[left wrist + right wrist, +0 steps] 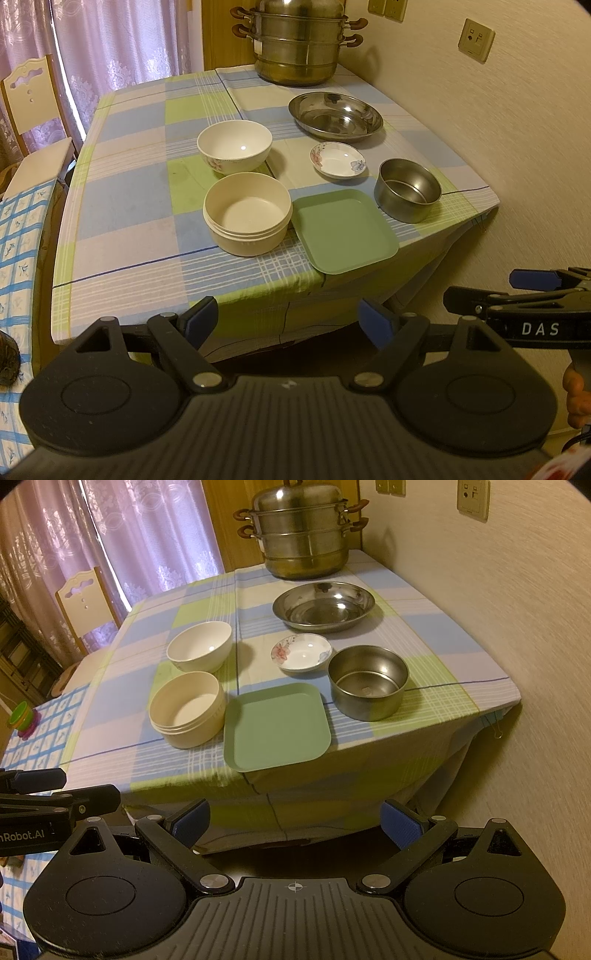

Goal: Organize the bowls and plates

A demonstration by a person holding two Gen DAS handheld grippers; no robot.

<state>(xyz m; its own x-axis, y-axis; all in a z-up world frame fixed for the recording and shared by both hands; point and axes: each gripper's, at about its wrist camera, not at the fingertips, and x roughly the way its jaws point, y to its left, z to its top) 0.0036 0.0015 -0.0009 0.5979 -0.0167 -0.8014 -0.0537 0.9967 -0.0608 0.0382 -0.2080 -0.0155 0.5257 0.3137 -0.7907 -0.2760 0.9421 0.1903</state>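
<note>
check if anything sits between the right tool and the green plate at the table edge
Nothing visible does. The right tool hangs open in front of the table, and the green plate lies at the near edge straight ahead, with only open air between. The cream container sits beside the plate, left of that line.

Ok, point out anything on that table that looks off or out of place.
One thing: the green square plate sits at the near table edge with its front corner jutting past the tablecloth edge. The steel bowl holds a small speck I can't identify. Nothing is spilled, tipped or visibly damaged.
</note>
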